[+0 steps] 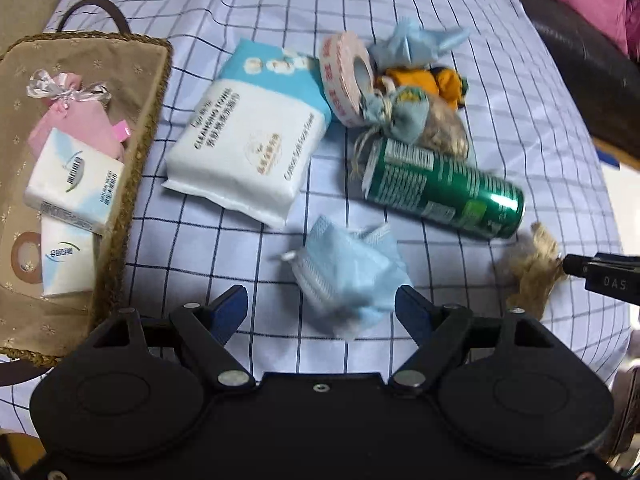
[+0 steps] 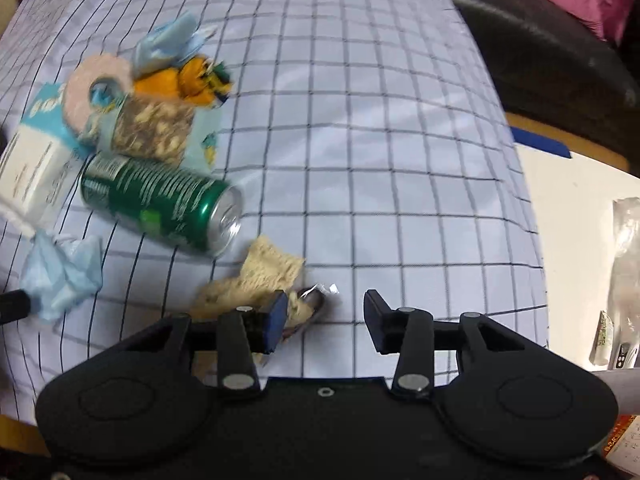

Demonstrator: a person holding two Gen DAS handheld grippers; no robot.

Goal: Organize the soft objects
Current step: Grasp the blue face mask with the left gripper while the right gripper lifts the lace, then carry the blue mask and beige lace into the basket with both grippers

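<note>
My left gripper [image 1: 320, 304] is open, its jaws on either side of a crumpled light-blue face mask [image 1: 348, 272] on the checked cloth. The mask also shows in the right wrist view [image 2: 60, 276]. My right gripper [image 2: 326, 316] is open; its left finger [image 2: 276, 316] touches a beige knitted cloth [image 2: 268, 276] lying by a small silver wrapper [image 2: 316, 300]. The beige cloth also shows in the left wrist view [image 1: 532, 268]. A lined wicker basket [image 1: 152, 92] at the left holds a pink sachet [image 1: 84, 120] and two tissue packs [image 1: 76, 180].
On the cloth lie a large pack of cleansing towels [image 1: 248, 136], a roll of tape [image 1: 348, 76], a green can [image 1: 444, 188] on its side, a blue sachet bag [image 1: 408, 120], an orange pouch [image 1: 432, 80] and blue fabric [image 1: 416, 40]. A dark chair [image 2: 540, 52] stands beyond the table.
</note>
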